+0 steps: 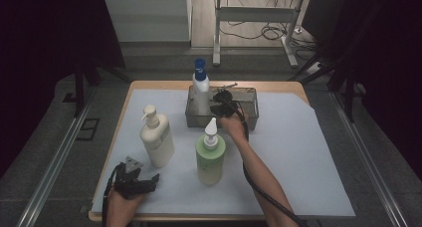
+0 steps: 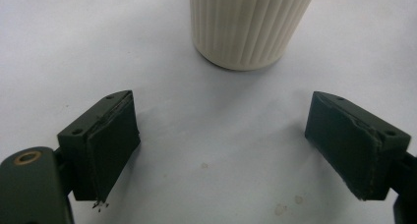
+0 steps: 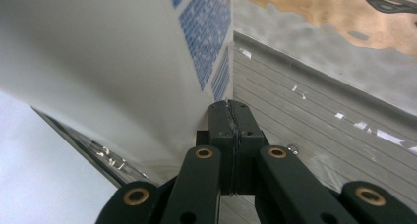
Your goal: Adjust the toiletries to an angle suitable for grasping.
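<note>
A metal tray (image 1: 250,118) stands at the back middle of the table, and a white bottle with a blue cap (image 1: 200,82) stands upright in its left end. My right gripper (image 1: 216,105) reaches into the tray just right of that bottle. In the right gripper view its jaws (image 3: 230,110) are shut flat against each other with nothing between them, beside the bottle's printed wall (image 3: 123,62) and above the tray floor (image 3: 319,135). My left gripper (image 1: 148,179) rests near the front left edge, open and empty (image 2: 221,140). A cream pump bottle (image 1: 157,140) (image 2: 248,22) stands just beyond it.
A green pump bottle (image 1: 210,157) with a white pump stands in the middle, in front of the tray and left of my right forearm. A white sheet (image 1: 303,152) covers the wooden table. Dark screens, table legs and cables lie beyond the far edge.
</note>
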A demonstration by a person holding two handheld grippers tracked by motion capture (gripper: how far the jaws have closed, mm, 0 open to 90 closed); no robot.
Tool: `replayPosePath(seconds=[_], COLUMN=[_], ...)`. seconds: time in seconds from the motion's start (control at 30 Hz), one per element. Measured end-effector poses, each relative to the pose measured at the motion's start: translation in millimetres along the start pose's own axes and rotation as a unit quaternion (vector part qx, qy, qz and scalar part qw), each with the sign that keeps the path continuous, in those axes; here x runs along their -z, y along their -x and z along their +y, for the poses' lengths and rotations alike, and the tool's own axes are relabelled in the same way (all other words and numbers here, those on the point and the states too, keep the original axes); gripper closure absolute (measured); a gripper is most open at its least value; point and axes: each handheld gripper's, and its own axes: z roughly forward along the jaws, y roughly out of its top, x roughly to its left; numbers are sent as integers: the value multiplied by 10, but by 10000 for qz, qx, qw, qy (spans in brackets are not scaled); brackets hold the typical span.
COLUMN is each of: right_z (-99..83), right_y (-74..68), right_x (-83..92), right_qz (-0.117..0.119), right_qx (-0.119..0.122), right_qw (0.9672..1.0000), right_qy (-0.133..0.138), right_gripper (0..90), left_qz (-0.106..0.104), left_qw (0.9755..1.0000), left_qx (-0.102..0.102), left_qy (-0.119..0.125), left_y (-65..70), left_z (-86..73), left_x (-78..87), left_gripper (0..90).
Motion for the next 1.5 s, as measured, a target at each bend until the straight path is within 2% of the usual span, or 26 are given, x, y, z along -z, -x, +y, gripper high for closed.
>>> replayPosePath(seconds=[0.6, 0.87, 1.03, 1.23, 1.5], right_z=[43, 129, 122, 117, 80], right_y=[-168, -175, -159, -168, -129], right_x=[-95, -93, -106, -99, 8], right_qz=[239, 136, 236, 232, 179], right_qx=[97, 33, -68, -49, 79], right_qw=[9997, 9998, 9996, 9997, 9996], right_qy=[39, 115, 106, 102, 217], right_gripper=[885, 895, 896, 894, 721], left_qz=[1, 0, -1, 0, 4], left_qw=[10000, 10000, 10000, 10000, 10000], left_qx=[2, 3, 2, 2, 2], left_qy=[4, 1, -2, 0, 6], left_y=[1, 0, 0, 0, 1], left_z=[-1, 0, 0, 0, -1], left_x=[0, 0, 0, 0, 0], left_gripper=[123, 122, 122, 122, 123])
